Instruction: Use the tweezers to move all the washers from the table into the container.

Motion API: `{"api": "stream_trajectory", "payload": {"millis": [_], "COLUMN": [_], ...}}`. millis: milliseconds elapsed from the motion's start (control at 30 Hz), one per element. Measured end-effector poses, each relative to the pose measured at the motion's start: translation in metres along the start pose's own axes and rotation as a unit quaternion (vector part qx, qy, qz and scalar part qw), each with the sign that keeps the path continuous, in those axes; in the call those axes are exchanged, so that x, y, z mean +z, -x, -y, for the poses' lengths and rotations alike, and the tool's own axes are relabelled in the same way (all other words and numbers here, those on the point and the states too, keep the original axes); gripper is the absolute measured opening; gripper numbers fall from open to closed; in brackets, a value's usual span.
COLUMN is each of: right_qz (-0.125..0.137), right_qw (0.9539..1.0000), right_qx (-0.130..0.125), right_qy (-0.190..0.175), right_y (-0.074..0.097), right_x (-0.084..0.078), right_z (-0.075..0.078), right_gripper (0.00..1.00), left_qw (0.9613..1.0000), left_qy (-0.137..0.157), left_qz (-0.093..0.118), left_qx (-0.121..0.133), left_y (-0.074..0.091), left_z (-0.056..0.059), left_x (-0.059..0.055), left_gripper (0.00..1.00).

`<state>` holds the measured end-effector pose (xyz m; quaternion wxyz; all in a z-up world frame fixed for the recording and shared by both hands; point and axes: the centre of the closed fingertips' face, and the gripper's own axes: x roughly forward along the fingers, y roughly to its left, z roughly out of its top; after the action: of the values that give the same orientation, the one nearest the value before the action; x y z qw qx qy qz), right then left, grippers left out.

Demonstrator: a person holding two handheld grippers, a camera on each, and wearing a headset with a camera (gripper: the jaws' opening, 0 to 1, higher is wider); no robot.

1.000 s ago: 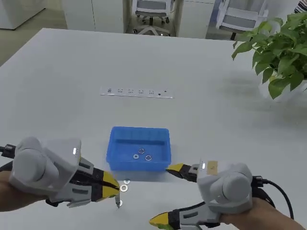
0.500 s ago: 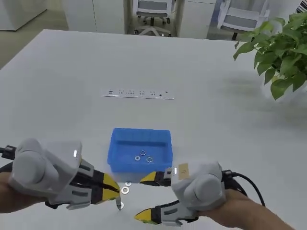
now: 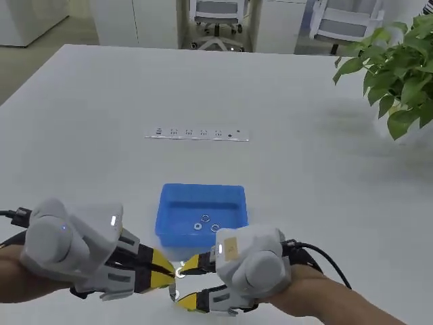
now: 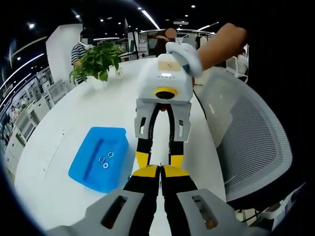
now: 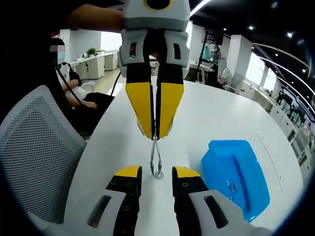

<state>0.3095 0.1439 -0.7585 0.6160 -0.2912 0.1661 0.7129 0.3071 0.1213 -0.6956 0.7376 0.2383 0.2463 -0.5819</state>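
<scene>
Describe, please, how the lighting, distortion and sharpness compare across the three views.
Head view: even, soft light, straight lines, faint shadows on the table; the washers in the container are tiny but distinct. Left gripper view: strong fisheye bending, ceiling lights as bright streaks. Right gripper view: same bending, yet the tweezers look sharp.

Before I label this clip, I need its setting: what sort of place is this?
Most likely an open-plan office: a large white table, wheeled office chairs beyond it, and a potted plant on it.
</scene>
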Motion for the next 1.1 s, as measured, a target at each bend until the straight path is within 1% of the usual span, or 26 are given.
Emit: {"api": "stream_trajectory", "payload": {"millis": [100, 233, 400, 500, 633, 767, 1100], "right_qz": [0.000, 0.005, 0.001, -0.007, -0.006, -0.006, -0.010], "right_qw": [0.9999, 0.9999, 0.9998, 0.9995, 0.9995, 0.9997, 0.9995], "right_qx": [0.004, 0.007, 0.013, 0.017, 0.016, 0.017, 0.015], "right_qy": [0.011, 0.012, 0.017, 0.025, 0.026, 0.019, 0.027], "right_y": [-0.004, -0.007, -0.010, -0.012, -0.013, -0.013, -0.014], "right_x": [0.002, 0.006, 0.004, 0.000, -0.001, -0.001, 0.000], "right_z": [0.000, 0.002, -0.001, -0.004, -0.003, -0.003, -0.004], "right_gripper": [0.22, 0.19, 0.15, 0.11, 0.11, 0.10, 0.08], "left_qw": [1.0000, 1.0000, 0.9999, 0.9999, 0.9998, 0.9998, 0.9998], "left_qy": [-0.001, -0.002, -0.005, -0.006, -0.005, -0.004, 0.000], "left_qz": [0.000, 0.001, 0.000, -0.001, -0.001, -0.001, -0.005], "left_qx": [-0.004, -0.008, -0.011, -0.013, -0.017, -0.019, -0.018], "left_y": [-0.001, -0.003, -0.005, -0.005, -0.004, -0.005, -0.004], "left_z": [0.001, 0.003, 0.003, 0.002, 0.003, 0.003, 0.005], "left_x": [0.001, 0.003, 0.003, 0.002, 0.002, 0.002, 0.001], "left_gripper": [0.05, 0.05, 0.05, 0.05, 0.05, 0.05, 0.06]}}
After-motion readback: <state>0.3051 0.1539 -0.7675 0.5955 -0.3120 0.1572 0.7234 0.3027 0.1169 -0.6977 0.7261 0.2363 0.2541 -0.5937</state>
